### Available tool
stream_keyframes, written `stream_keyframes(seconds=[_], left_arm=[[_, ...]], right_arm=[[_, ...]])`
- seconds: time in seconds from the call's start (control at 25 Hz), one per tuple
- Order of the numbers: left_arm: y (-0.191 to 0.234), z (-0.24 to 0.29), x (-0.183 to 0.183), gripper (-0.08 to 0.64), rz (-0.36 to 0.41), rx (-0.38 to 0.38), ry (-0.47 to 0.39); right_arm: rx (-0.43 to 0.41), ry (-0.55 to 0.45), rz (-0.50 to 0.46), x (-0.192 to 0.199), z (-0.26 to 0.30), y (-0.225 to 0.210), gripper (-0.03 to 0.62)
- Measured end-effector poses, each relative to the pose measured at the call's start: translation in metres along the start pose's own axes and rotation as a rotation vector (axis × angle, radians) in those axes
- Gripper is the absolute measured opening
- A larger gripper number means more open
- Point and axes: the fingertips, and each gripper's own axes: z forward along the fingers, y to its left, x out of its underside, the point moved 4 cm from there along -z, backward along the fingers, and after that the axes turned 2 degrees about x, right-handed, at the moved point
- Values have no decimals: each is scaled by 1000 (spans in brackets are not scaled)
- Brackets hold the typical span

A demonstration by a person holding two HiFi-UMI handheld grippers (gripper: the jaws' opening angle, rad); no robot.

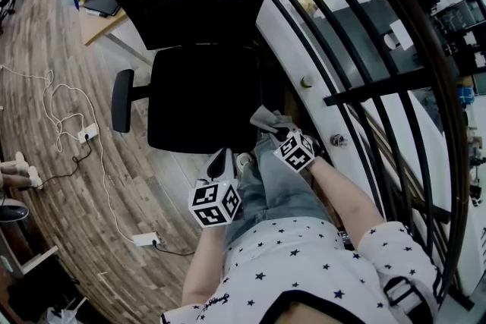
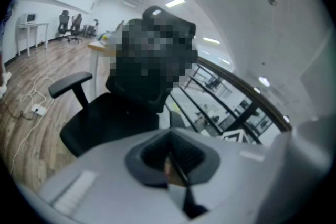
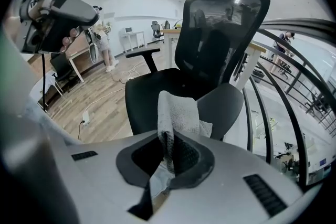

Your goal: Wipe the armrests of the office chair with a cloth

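jaws of right gripper [image 3: 169, 147] clamp cloth [image 3: 178, 113] facing chair [image 3: 157, 93] on wooden floor [image 3: 100, 107].

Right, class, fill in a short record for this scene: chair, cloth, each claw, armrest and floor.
Chair: black office chair, mesh back, facing the person
Cloth: pale cloth, pinched in the right claw
Left claw: left claw shut, nothing in it
Armrest: near armrest just behind the cloth; contact unclear
Floor: wood floor with white cables
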Motion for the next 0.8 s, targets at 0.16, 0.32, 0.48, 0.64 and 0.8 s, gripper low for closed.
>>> stream_keyframes(seconds=[0.16, 0.32, 0.48, 0.64, 0.8], left_arm=[[0, -2, -2, 8, -7, -9, -12], [2, -5, -7, 8, -20, -23, -24], [1, -9, -12, 8, -31, -51, -50], [6, -16, -17, 8, -52, -106, -85], [10, -25, -23, 8, -87, -168, -124]], right_arm=[[-1, 7, 10, 0, 0, -1, 26], [-23, 27, 3, -2, -1, 0, 26], [-38, 32, 9, 0, -4, -5, 26], [-31, -10, 0, -15, -13, -13, 26], [-38, -59, -25, -37, -26, -17, 26]])
